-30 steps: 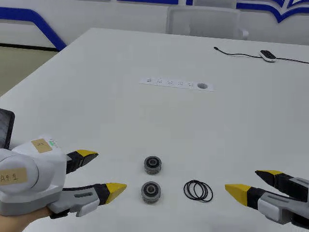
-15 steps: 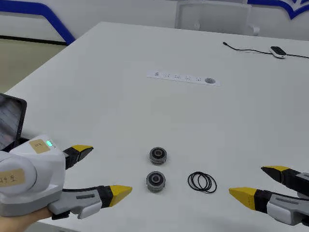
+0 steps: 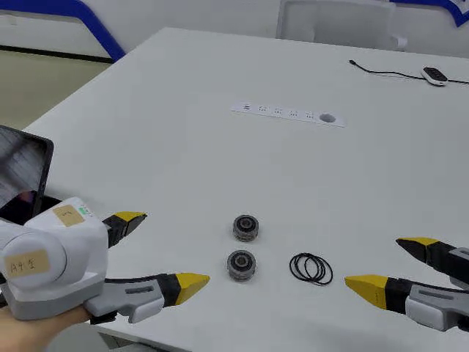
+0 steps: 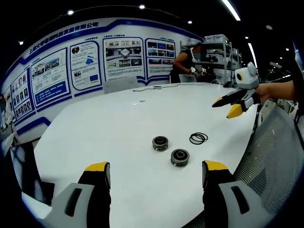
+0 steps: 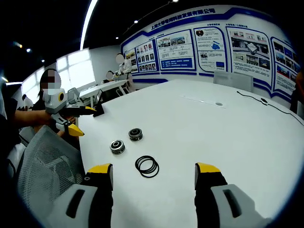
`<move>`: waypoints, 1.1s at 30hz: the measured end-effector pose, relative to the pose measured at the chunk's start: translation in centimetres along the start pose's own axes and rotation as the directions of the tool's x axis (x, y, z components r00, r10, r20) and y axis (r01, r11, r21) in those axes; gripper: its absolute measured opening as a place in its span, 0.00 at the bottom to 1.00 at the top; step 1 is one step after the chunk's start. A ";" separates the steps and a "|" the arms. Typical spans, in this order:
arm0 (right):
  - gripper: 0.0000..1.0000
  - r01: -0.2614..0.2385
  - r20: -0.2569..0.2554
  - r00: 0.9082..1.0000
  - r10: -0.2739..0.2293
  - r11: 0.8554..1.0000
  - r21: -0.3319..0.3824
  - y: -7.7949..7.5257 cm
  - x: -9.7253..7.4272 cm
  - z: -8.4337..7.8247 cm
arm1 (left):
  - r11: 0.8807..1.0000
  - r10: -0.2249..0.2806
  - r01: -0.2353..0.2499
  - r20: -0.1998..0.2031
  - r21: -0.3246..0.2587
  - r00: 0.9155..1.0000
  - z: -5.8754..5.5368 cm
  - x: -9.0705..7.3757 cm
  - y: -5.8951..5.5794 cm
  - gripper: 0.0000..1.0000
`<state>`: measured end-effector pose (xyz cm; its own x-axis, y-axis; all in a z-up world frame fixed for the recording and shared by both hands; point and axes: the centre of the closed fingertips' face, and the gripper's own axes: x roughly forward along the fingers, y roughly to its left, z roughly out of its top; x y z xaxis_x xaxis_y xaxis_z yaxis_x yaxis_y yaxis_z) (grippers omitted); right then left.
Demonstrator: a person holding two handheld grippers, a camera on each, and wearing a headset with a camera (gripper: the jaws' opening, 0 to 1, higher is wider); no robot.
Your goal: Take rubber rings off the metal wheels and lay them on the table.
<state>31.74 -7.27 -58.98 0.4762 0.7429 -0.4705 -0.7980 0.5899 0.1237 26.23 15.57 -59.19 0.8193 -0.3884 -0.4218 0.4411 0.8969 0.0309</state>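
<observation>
The table [image 3: 183, 147] has a smooth white top with a soft, nearly matt sheen. On it the near wheel [image 3: 241, 265] and the far wheel [image 3: 246, 227] look like dull grey metal with darker middles, while the rings [image 3: 311, 268] beside them are thin, black and matt, like rubber. The left gripper [image 3: 170, 248] has a smooth pale-grey plastic shell with paper-like labels [image 3: 27, 262] stuck on, both it and the right gripper [image 3: 377, 262] carry matt black jaws with yellow tips, and the tablet [image 3: 22, 172] has a glossy dark screen.
</observation>
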 end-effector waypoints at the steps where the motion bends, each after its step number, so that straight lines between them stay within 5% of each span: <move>1: 0.71 -0.006 0.003 1.000 0.006 1.000 0.006 0.1 0.0 0.1 | 1.000 0.000 0.000 -0.002 0.001 1.000 0.0 0.0 0.0 0.82; 33: 0.73 -0.047 -0.023 0.999 0.046 0.999 -0.016 0.2 0.3 -0.5 | 0.998 -0.045 0.047 -0.035 0.051 0.998 0.0 0.1 -2.0 0.81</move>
<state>31.58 -7.08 -59.51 0.4301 0.7617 -0.4847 -0.8250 0.5496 0.1315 25.38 13.71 -59.25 0.7851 -0.4210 -0.4544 0.4974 0.8656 0.0574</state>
